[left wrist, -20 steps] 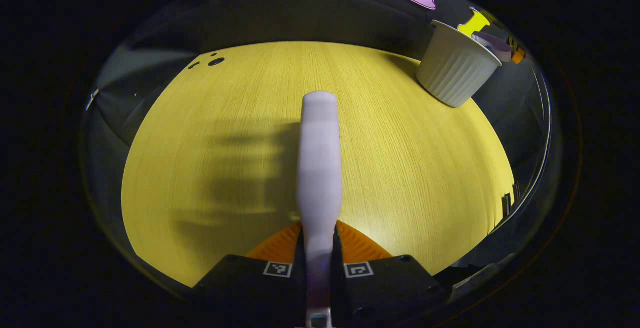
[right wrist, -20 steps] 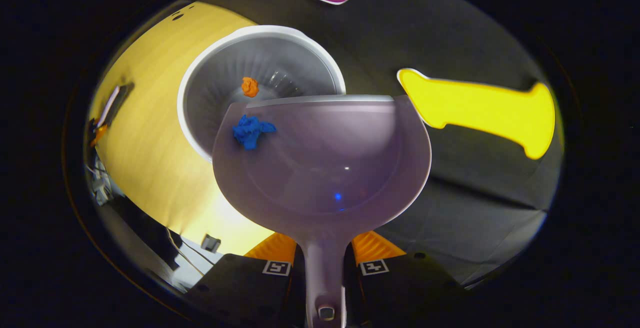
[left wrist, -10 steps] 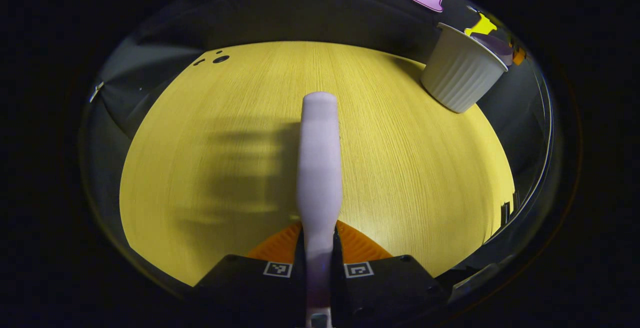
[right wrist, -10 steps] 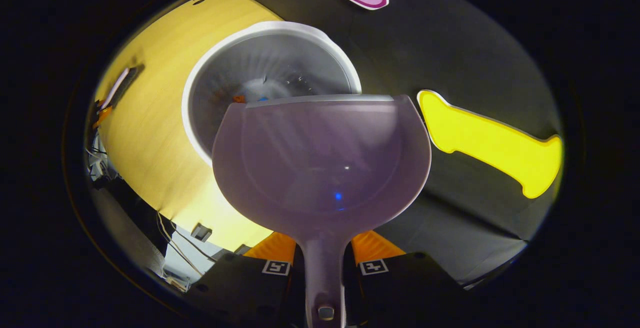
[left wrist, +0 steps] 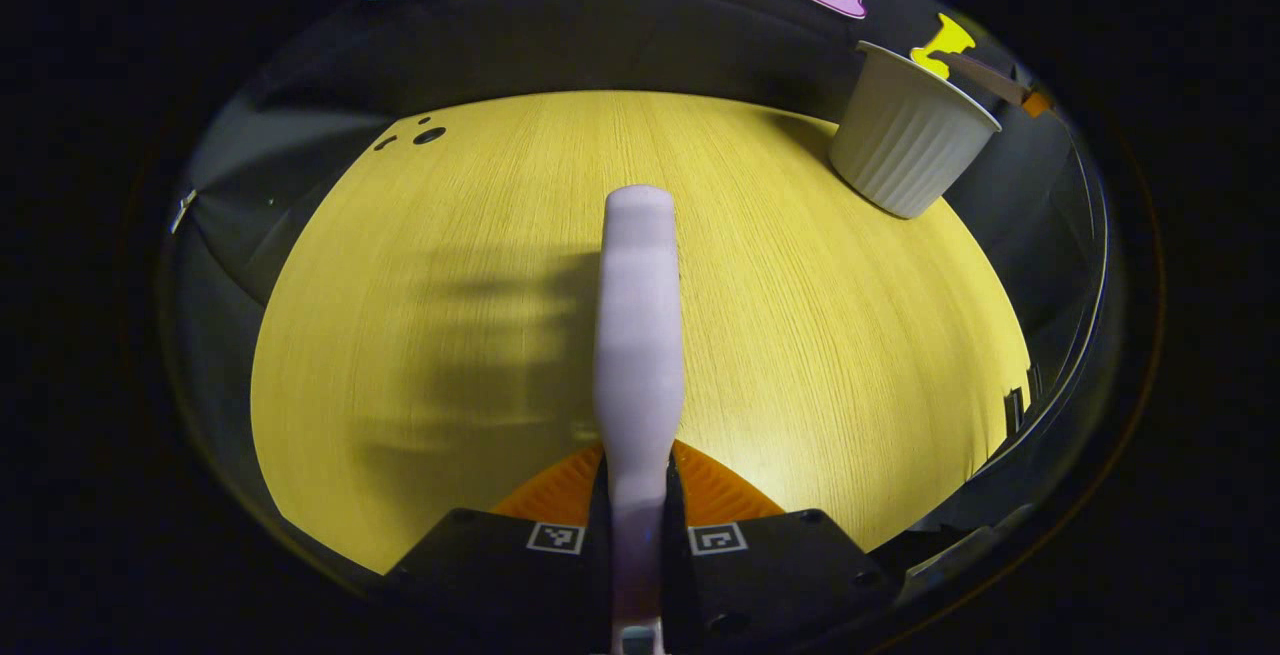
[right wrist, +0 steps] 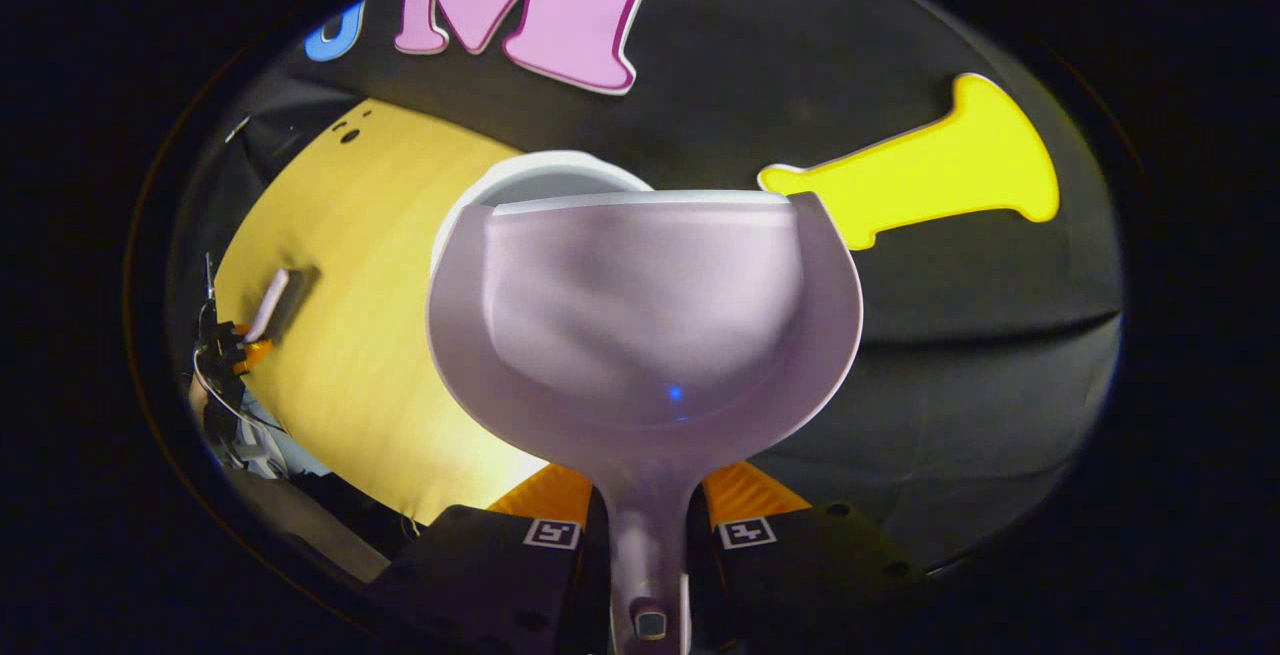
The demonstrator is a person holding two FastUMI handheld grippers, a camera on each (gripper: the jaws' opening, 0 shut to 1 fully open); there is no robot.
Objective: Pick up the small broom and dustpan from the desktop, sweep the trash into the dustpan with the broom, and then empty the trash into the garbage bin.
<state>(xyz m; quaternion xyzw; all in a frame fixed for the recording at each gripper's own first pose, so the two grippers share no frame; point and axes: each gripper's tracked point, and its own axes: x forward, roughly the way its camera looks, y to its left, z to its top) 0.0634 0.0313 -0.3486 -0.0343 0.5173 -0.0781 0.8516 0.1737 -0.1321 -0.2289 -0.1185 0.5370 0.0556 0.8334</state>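
In the left gripper view my left gripper [left wrist: 638, 483] is shut on the pale lilac broom [left wrist: 638, 315], which juts forward above the yellow wooden table [left wrist: 420, 355]. The white ribbed garbage bin [left wrist: 905, 140] stands at the table's far right corner. In the right gripper view my right gripper [right wrist: 648, 507] is shut on the handle of the pale lilac dustpan [right wrist: 645, 315]. The pan's scoop holds nothing and hides most of the bin, whose rim [right wrist: 530, 170] peeks out behind it. The left gripper [right wrist: 238, 347] with the broom [right wrist: 268, 300] shows far off at the left.
The table's far left has small dark holes [left wrist: 428, 135]. The black cloth wall rises behind the table and the bin. The table's edge [right wrist: 330, 445] drops off near the left hand, with cables and gear below it.
The blue and orange scraps slid off the dustpan into the bin. The dustpan has since swung up, so it now covers most of the bin. The broom barely moved.
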